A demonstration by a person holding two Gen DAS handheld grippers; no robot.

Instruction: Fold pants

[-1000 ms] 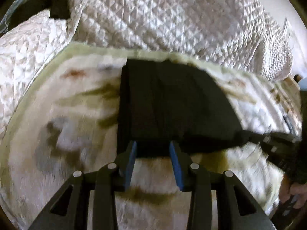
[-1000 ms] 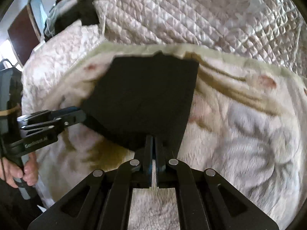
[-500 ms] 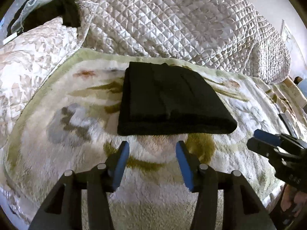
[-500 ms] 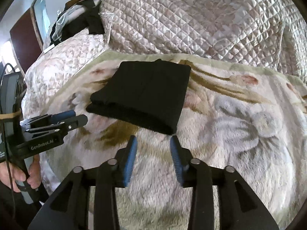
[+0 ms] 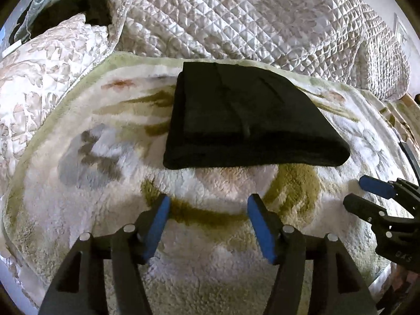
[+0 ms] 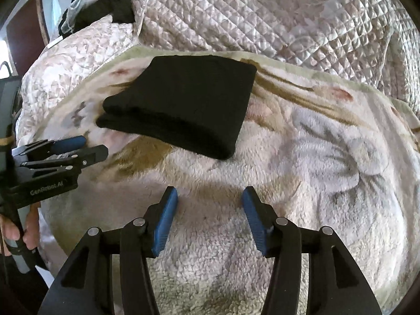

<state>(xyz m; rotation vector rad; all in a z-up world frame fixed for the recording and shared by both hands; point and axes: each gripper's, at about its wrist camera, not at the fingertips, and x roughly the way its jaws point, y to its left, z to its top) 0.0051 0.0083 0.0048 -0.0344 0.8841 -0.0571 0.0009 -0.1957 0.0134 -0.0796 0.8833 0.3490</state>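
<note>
From the left wrist view, the left gripper [image 5: 207, 207] hovers above the fleece blanket [image 5: 86, 204] with its blue pads spread wide and nothing between them; the pants [image 5: 244, 120] lie just beyond it as a compact black rectangle, layers stacked, thick folded edge facing the camera; the right gripper [image 5: 362, 191] enters at the far right, clear of the cloth. From the right wrist view, the right gripper [image 6: 210, 199] is likewise parted and empty over the blanket [image 6: 315, 157]; the pants [image 6: 181, 105] sit ahead and to the left, near the quilted bedding [image 6: 262, 13]; the left gripper [image 6: 89, 147] shows side-on, apart from them. Folding looks finished, though the far edge is too dark to judge for neatness; little seems left beyond perhaps smoothing.
</note>
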